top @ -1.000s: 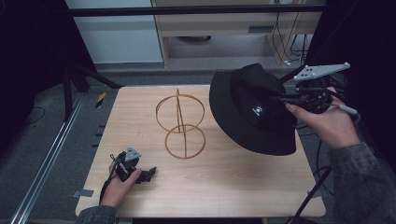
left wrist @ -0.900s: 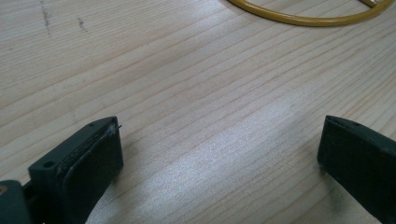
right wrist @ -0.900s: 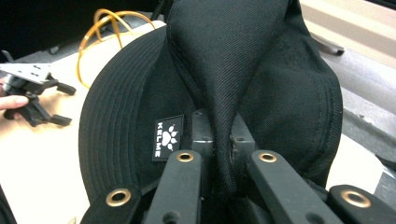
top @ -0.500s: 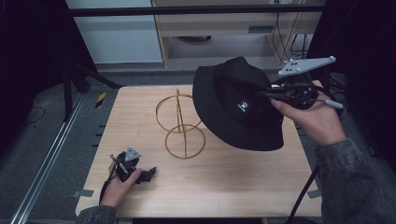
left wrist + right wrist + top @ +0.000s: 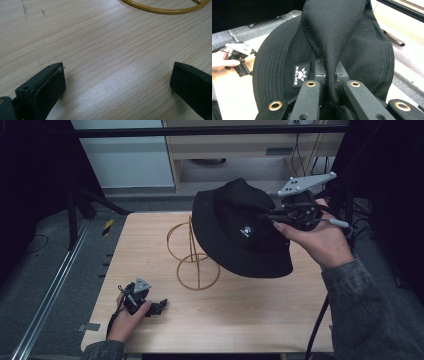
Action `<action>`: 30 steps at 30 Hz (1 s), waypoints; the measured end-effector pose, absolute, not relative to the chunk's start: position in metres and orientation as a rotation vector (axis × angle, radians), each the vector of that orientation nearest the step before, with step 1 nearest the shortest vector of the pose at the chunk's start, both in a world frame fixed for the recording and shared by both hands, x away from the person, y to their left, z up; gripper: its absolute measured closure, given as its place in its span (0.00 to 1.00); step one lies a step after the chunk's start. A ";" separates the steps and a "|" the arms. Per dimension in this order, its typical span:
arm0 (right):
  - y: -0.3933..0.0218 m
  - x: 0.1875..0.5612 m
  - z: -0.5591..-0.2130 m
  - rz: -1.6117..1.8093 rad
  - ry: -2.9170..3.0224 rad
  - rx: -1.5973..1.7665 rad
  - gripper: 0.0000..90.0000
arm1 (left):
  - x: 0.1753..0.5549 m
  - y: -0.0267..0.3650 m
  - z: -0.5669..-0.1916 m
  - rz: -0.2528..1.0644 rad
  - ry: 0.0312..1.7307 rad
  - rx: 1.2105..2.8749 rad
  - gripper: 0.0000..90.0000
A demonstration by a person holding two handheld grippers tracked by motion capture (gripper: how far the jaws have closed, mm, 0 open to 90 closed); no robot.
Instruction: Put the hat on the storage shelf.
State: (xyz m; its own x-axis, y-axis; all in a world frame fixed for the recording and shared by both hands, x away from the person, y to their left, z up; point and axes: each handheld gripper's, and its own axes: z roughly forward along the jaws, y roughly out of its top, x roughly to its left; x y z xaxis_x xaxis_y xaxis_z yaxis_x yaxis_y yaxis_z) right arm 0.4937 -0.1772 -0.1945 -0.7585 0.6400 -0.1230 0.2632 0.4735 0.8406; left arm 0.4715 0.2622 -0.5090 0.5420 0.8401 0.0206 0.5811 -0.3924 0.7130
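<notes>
Hat, black cotton bucket type [image 5: 235,232], hangs over our wooden table's [image 5: 280,320] far right, beside the gold wire stand [image 5: 192,252]; its floppy brim could topple that. Right gripper [image 5: 270,215] pinches a crown fold; left gripper [image 5: 157,307] rests spread near the front left corner.

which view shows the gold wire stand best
The high view: the whole wire stand stands upright on the table, beside the hat. The left gripper view catches just a curve of its base ring.

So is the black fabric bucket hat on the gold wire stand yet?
Not yet: the black fabric bucket hat hangs beside the gold wire stand.
</notes>
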 end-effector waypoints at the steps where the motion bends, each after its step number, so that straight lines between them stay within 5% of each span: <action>1: -0.175 0.494 -0.194 1.204 2.303 0.748 0.95 | 0.472 0.262 -0.509 0.504 1.142 2.118 0.00; 30: -0.110 0.530 -0.187 1.138 2.392 0.675 0.95 | 0.472 0.263 -0.509 0.500 1.135 2.130 0.00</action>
